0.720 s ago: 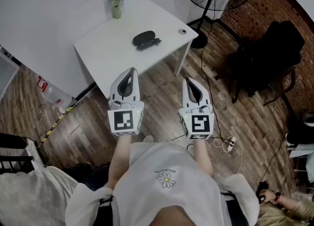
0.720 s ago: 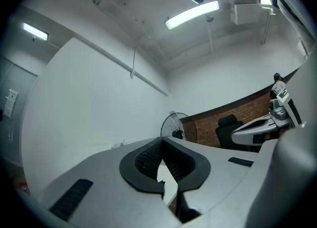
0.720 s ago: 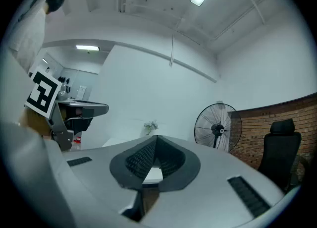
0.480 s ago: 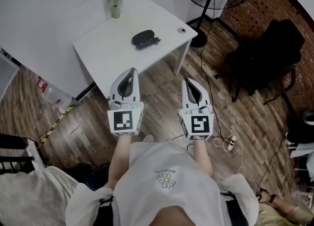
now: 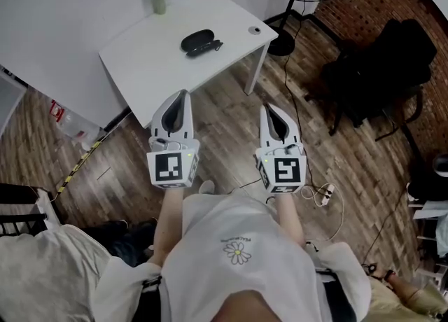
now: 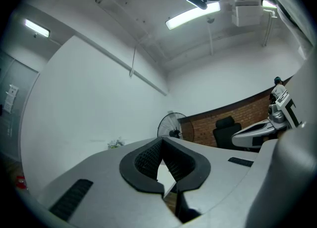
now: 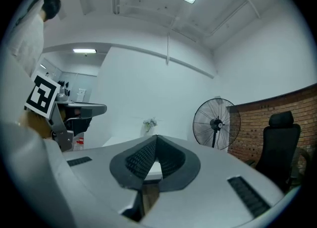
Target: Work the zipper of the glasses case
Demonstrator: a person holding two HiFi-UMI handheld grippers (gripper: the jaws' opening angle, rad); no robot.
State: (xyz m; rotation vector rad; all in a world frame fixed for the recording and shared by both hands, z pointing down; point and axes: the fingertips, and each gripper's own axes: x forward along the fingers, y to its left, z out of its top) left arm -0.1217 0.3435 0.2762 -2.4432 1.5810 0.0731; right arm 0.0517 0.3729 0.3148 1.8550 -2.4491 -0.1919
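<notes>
Both sets of jaws are closed with nothing in them: left gripper (image 5: 183,96), right gripper (image 5: 269,109). We have both short of the desk's (image 5: 140,61) near edge, over the floor (image 5: 224,131). The glasses case (image 5: 197,40) sits mid-desk, well ahead of us, long axis across our view. Left gripper is nearer. We judge the zipper untouched.

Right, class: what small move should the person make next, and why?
Probably step toward the table and bring both grippers forward. The glasses case lies on it, well beyond the left gripper and right gripper, both shut and empty.
</notes>
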